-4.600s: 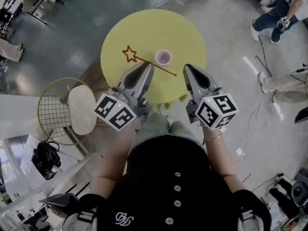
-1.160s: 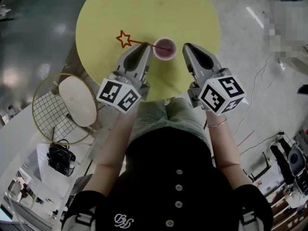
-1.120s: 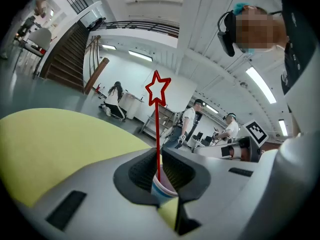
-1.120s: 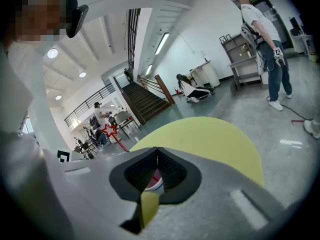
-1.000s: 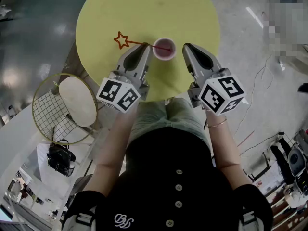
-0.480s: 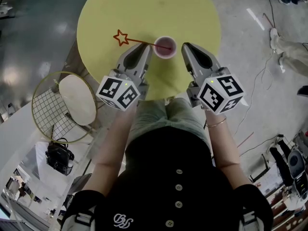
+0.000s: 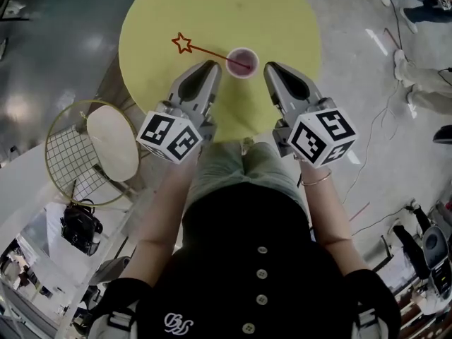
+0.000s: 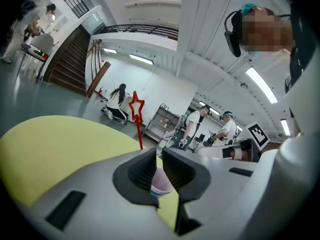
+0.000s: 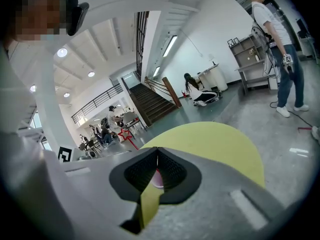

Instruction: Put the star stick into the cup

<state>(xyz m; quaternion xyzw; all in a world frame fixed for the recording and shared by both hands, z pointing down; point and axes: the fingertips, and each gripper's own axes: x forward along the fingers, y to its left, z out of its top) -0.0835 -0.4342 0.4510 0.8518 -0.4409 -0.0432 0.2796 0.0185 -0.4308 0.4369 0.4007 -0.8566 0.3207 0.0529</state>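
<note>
Head view is showing the star stick (image 7: 212,51) standing in the cup (image 7: 242,63) on the table (image 7: 212,13). Left gripper (image 8: 158,151) is hanging barely parted, empty; right gripper (image 9: 157,151) is pressing closed, empty, both near the cup.

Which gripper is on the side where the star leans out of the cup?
The left gripper: the star stick leans out of the cup toward its side. The right gripper is on the cup's opposite side, away from the star.
</note>
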